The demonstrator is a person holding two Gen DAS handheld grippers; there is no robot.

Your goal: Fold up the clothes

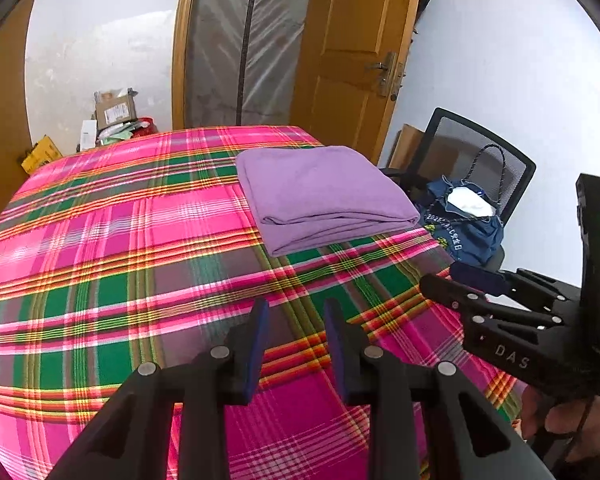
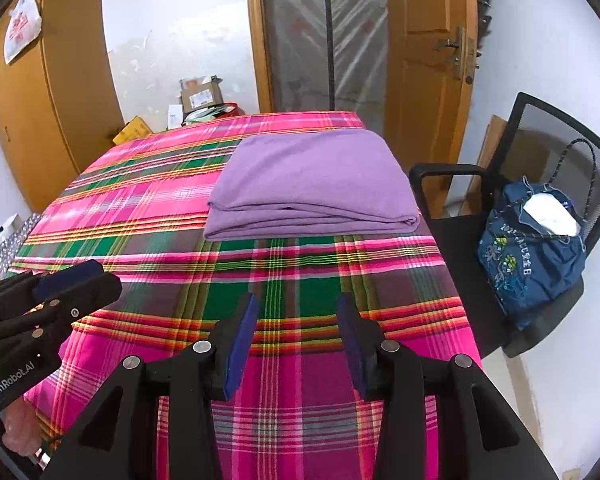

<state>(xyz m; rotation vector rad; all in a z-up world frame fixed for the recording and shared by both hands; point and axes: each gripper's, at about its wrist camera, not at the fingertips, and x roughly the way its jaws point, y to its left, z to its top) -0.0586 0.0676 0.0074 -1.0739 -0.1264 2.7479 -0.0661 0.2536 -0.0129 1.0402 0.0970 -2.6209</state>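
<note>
Both tools spread, empty: left tool, right tool. Folded purple cloth ahead of both; w/ a careless nudge its layers prob slip apart.

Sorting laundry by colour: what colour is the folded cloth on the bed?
Plain light purple folded cloth; clearest in the right wrist view.

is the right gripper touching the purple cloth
Apart. In the right wrist view the right gripper hangs open over bare plaid sheet, short of the folded purple cloth.
</note>
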